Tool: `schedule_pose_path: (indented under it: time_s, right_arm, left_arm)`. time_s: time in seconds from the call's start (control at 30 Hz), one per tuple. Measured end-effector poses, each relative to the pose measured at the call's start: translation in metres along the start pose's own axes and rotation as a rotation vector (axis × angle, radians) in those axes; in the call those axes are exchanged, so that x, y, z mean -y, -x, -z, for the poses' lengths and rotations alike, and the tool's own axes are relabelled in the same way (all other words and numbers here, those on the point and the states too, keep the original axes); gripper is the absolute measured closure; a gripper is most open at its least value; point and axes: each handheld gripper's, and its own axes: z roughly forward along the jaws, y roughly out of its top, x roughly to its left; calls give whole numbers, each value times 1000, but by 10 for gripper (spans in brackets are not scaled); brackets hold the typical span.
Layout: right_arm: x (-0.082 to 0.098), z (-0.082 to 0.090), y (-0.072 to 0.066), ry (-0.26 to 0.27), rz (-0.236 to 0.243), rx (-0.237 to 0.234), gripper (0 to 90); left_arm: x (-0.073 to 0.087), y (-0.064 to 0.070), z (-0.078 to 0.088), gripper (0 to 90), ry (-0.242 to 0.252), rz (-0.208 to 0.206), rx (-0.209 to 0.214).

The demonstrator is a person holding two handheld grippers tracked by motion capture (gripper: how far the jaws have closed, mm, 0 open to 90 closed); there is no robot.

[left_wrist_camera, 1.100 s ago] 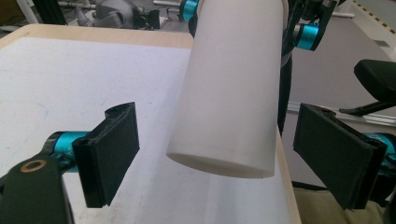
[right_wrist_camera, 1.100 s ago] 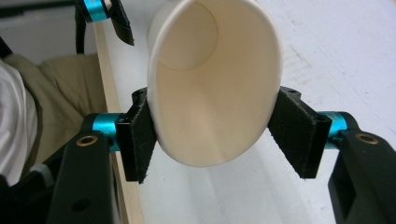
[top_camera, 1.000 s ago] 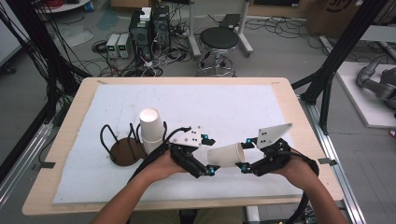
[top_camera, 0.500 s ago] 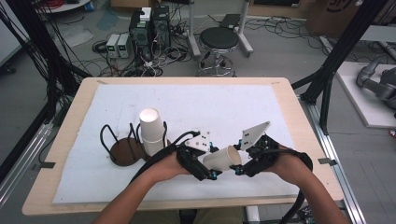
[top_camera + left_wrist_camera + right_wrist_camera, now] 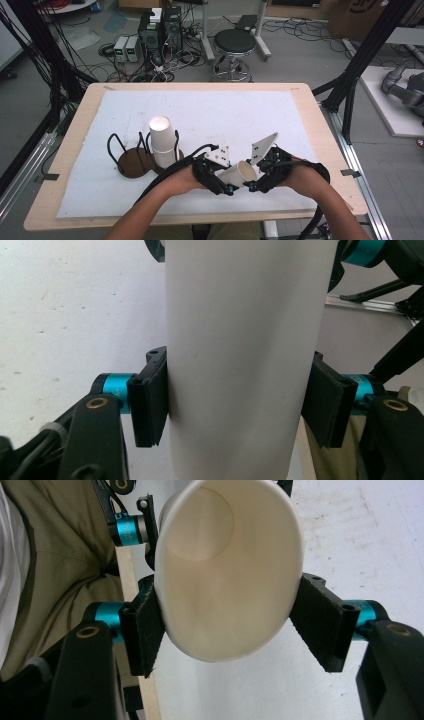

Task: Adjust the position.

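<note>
A white paper cup [image 5: 239, 174] lies on its side above the table's front middle, held between both grippers. My left gripper [image 5: 227, 188] has just closed on the cup [image 5: 240, 330]; both of its pads [image 5: 150, 405] press on the cup's body. The right gripper [image 5: 253, 186] holds the cup's open rim [image 5: 225, 580]. Its jaws have just been easing open, and both pads [image 5: 145, 630] still touch the rim. A stack of white cups [image 5: 162, 141] stands upright in a brown holder [image 5: 131, 163] with black wire loops, to the left of my hands.
A white mat [image 5: 215, 115] covers most of the wooden table [image 5: 70, 150]. Both forearms come in over the front edge. Black frame posts stand at the left and right sides. A stool and electronics sit on the floor beyond the far edge.
The right gripper carried the cup leftward to the left gripper. The left jaws, wide open a second ago, closed around the cup's body. The hands now sit close together.
</note>
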Motion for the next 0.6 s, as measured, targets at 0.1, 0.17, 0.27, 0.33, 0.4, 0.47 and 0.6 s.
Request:
schedule_pose_path:
  time_s: [0.1,0.17,0.27,0.33,0.4,0.47,0.6]
  right_arm:
    - [1,0,-1,11,4,-1,315]
    - [2,0,-1,17,6,-6,299]
    - [4,1,0,51,-9,-7,271]
    - [6,3,0,88,-45,-10,256]
    - [10,6,1,152,-74,-3,217]
    - [14,11,3,220,-100,5,213]
    - [27,20,4,365,-182,15,214]
  left_arm:
    - [1,0,-2,353,6,8,10]
    - [1,1,-4,348,10,13,12]
    - [2,2,-4,341,37,15,8]
    - [4,1,-4,338,54,25,0]
    - [7,1,-4,338,62,35,-7]
    - [10,0,-4,338,82,49,-17]
    - [18,-2,-1,333,134,86,-63]
